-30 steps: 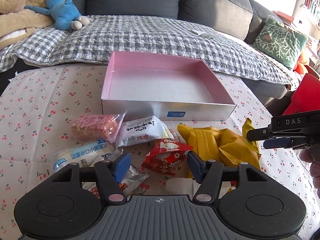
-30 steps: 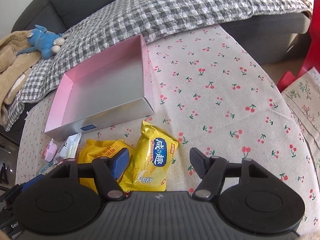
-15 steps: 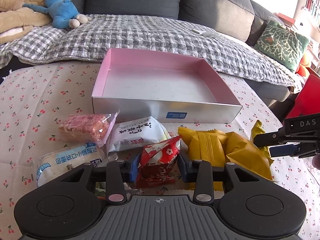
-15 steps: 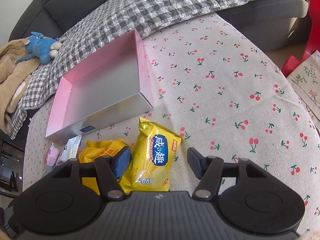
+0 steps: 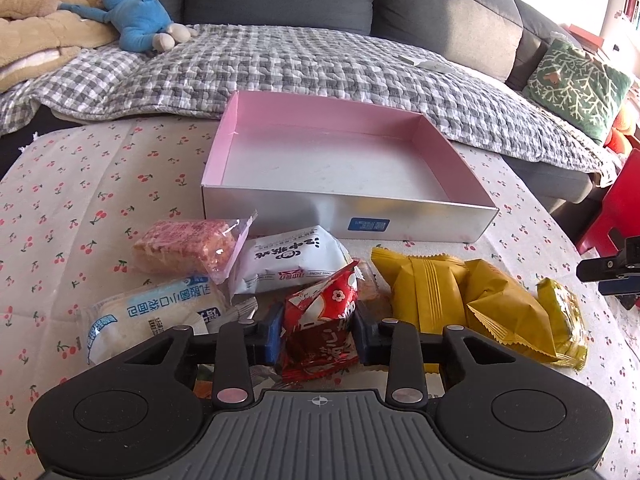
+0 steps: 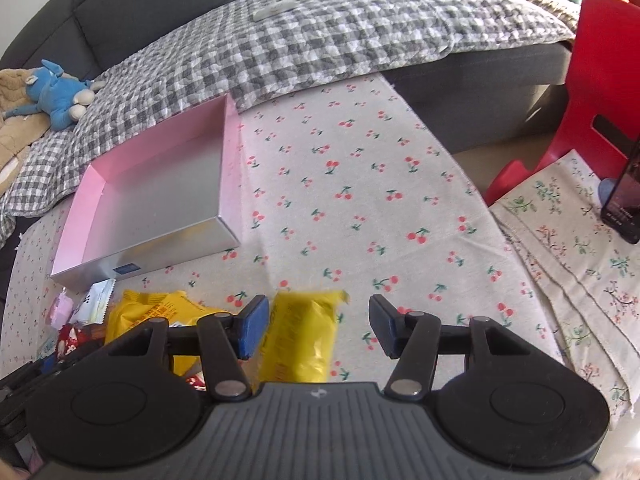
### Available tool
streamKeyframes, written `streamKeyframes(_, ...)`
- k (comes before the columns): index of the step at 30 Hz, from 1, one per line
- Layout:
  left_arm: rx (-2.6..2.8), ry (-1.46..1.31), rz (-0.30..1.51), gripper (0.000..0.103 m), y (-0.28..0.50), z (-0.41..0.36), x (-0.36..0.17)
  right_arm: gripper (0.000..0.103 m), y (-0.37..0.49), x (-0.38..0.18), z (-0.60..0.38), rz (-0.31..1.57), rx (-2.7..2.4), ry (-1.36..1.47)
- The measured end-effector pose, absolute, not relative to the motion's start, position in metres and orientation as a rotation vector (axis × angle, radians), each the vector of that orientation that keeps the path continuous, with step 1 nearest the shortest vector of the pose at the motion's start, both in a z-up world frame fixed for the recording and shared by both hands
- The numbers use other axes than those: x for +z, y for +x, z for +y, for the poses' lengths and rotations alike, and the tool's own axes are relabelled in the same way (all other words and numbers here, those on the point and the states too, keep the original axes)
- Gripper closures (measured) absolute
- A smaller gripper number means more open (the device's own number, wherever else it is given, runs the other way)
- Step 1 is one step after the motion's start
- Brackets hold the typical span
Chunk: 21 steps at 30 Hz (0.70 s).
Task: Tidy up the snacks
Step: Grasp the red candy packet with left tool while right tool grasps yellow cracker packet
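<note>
- Snack first: the red packet [image 5: 320, 330] sits pinched between the pads of my left gripper [image 5: 316, 330], whose jaws have just been closing onto it; the foil is crumpled where they press. It is at the near edge of the snack pile on the counter [image 5: 80, 184], in front of the white packet [image 5: 288, 258].
- It stands tilted, its long axis running from the base down by my pads to a pointed corner aimed up and away, roughly toward the pink box [image 5: 344, 160].
- To do this step well, I judge I should lift straight up so it clears its neighbours, carry it over the silver front wall of the box, and release low so the packet lands flat rather than on end.
- My right gripper [image 6: 316, 326] is spread, its jaws just been narrowing, with the yellow packet [image 6: 300, 340] between the pads; the left pad looks just beside it, the right pad stands clear, so nothing is gripped yet. That packet's long axis runs away from me, along the fingers.
- Further out: the pink cake bar [image 5: 186, 246] and the pale bread bag [image 5: 152, 320] lie to the left, the yellow pouches [image 5: 452, 296] to the right.
- The box is bare inside, so the sorting has, I judge, barely begun.
</note>
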<state>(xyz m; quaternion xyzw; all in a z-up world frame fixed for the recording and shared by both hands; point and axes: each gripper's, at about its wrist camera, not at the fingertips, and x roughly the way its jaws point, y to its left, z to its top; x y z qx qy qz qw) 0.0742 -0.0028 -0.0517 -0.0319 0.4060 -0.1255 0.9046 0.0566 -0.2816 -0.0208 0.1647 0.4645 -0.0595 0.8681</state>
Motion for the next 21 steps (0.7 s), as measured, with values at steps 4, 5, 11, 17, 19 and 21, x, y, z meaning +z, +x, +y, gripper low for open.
streamKeyframes(4, -0.27, -0.063, 0.838, 0.071, 0.073, -0.006, -0.052, 0.048, 0.056, -0.024, -0.28, 0.985, -0.106, 0.357)
streamKeyframes(5, -0.27, -0.061, 0.838, 0.071, 0.072, -0.006, -0.052, 0.048, 0.057, -0.027, -0.278, 1.003, -0.098, 0.351)
streamKeyframes(11, -0.261, -0.066, 0.842, 0.071, 0.073, -0.003, -0.053, 0.038, 0.066, -0.045, -0.265, 1.085, -0.115, 0.293)
streamKeyframes(17, -0.256, -0.065, 0.834, 0.071, 0.073, -0.002, -0.053, 0.039, 0.067, -0.059, -0.257, 1.129, -0.113, 0.259)
streamKeyframes(19, -0.254, -0.06, 0.829, 0.072, 0.073, -0.002, -0.053, 0.043, 0.067, -0.062, -0.253, 1.137, -0.109, 0.241)
streamKeyframes(21, -0.251, -0.057, 0.825, 0.072, 0.072, -0.002, -0.053, 0.047, 0.067, -0.062, -0.246, 1.129, -0.117, 0.189)
